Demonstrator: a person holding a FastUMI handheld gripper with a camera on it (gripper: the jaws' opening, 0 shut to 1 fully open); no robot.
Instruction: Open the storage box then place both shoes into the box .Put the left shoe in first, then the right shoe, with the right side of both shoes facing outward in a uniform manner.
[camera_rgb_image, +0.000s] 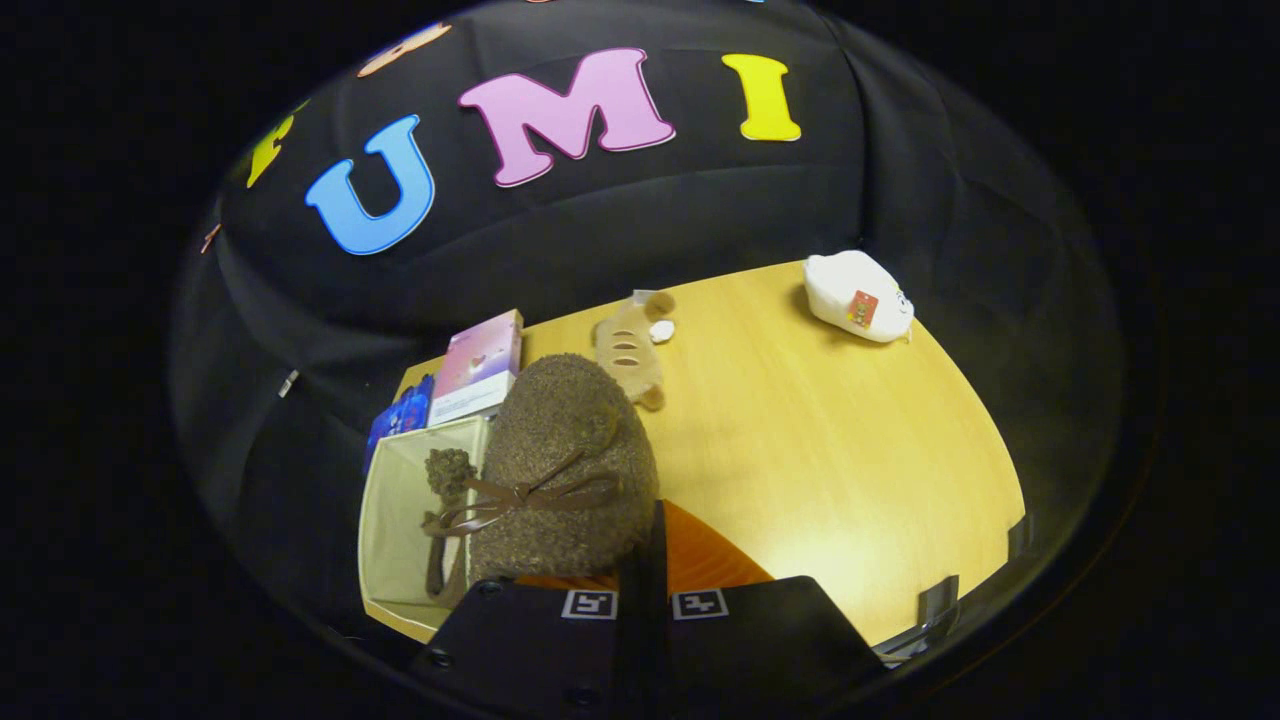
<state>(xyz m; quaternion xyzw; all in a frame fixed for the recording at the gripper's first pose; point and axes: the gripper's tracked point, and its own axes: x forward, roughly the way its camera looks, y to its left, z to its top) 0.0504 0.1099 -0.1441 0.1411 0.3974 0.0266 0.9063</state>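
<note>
– Where was the shoe (565, 470)?
– Pinched in the gripper (645, 575), fingers nearly closed on it, hanging over the open box (400, 520) at the desk's (830, 460) left edge.
– Anything else?
– Cartons (480, 368) behind the box, a tan plush (630, 350) near the back edge, a white plush (860, 295) at the far right corner.

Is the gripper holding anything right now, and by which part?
Yes: the gripper is shut on the fuzzy brown shoe with a brown bow, apparently by its near edge below the bow, though the exact contact is hidden, and holds it over the open beige storage box.
</note>
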